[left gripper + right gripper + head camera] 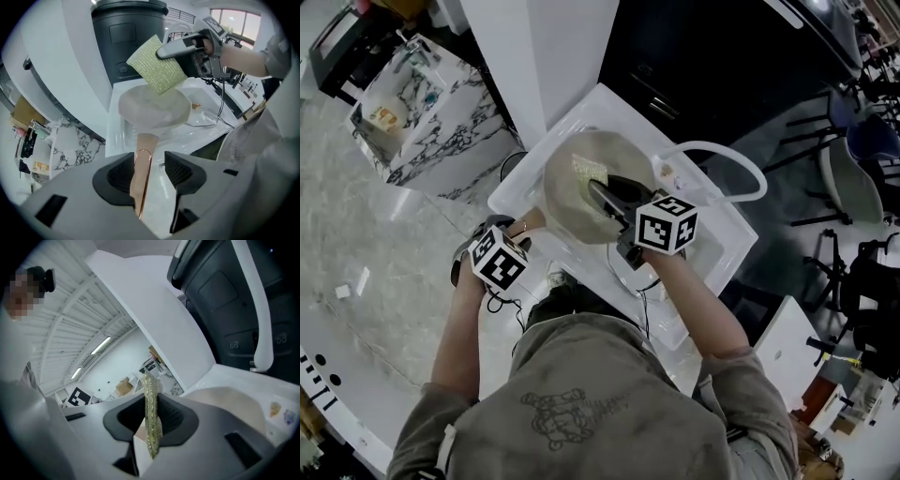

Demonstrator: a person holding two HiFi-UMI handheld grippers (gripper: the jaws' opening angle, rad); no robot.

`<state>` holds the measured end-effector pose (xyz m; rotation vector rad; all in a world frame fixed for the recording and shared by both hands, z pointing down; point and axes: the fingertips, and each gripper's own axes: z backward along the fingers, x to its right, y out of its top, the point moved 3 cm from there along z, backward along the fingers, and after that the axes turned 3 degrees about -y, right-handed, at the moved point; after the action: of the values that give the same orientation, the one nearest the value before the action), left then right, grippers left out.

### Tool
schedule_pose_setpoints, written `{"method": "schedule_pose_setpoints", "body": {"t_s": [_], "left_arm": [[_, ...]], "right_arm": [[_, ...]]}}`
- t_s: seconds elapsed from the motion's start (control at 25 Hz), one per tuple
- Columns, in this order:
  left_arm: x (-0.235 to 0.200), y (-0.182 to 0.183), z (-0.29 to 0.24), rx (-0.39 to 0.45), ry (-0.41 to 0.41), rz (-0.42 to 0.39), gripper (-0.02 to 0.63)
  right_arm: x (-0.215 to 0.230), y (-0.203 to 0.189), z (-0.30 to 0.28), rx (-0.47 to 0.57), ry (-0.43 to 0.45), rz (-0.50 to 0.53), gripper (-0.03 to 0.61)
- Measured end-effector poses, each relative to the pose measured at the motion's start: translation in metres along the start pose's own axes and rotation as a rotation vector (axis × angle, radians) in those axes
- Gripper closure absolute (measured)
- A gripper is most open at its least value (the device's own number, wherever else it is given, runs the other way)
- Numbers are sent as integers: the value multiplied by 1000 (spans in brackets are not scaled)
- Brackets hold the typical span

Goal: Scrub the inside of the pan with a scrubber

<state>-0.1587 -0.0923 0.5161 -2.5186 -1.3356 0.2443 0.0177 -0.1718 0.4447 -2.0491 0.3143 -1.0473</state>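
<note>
A beige pan [567, 206] lies tilted in the white sink [712, 234]. Its handle [140, 154] runs between the jaws of my left gripper [150, 161]. The left pad lies against the handle while a gap shows at the right pad, so the jaws stand open around it. In the head view the left gripper [520, 234] is at the pan's near left. My right gripper [152, 416] is shut on a yellow-green scrubber [151, 399]. The scrubber [157, 65] hangs above the pan [152, 110] without touching it.
A white hose [741, 164] loops over the sink's far right corner. A black bin [129, 37] stands behind the sink. A marble-patterned cabinet [441, 122] is at the left. A thin cable [220, 112] trails across the sink's right side.
</note>
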Motion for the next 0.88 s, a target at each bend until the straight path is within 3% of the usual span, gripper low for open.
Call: {"method": "schedule_pose_setpoints", "body": {"t_s": [0.52, 0.88], "left_arm": [[-3, 53, 72, 239, 137, 24, 410], [6, 133, 164, 692, 239, -27, 442]], "right_arm": [[-38, 74, 75, 245, -169, 232, 503], [-81, 117, 130, 404, -264, 443, 503]]}}
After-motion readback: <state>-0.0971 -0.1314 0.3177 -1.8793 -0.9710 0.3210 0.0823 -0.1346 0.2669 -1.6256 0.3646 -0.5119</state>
